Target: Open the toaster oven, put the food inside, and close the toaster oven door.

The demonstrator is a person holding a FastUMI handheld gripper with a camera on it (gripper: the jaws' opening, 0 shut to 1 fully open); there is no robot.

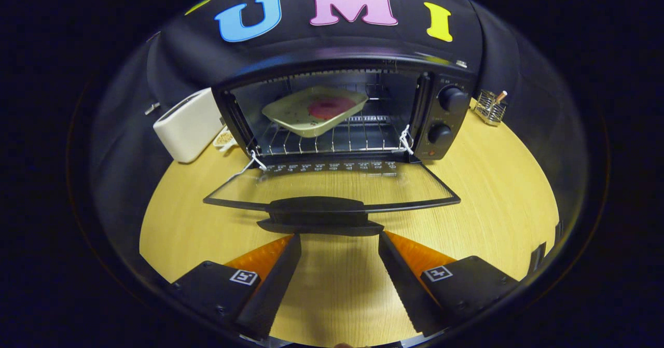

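My gripper (340,238) sits low over the pale wooden round table (493,192), its two fingers spread wide apart with nothing between them but bare tabletop. Straight ahead at twelve o'clock, the tips reach just under the dark handle (320,214) of the black toaster oven's glass door (332,187), which lies folded down flat toward me; I cannot tell whether the tips touch that handle.

Beyond the door stands the black toaster oven (342,109) itself, its mouth open. On the wire rack (332,138) inside rests a cream rectangular tray (315,110), turned at a slant, carrying a round reddish-pink piece of food (331,108). So the food is already in the oven and the door is not yet shut.

Two black round knobs (452,99) sit one above the other on the oven's control panel, at about one o'clock from my fingers. At eleven o'clock, just beside the oven's left wall, stands a cream-white slot toaster (188,125). Far off at two o'clock, near the table's edge, a small wire holder (490,108) stands with a stick-like thing in it.
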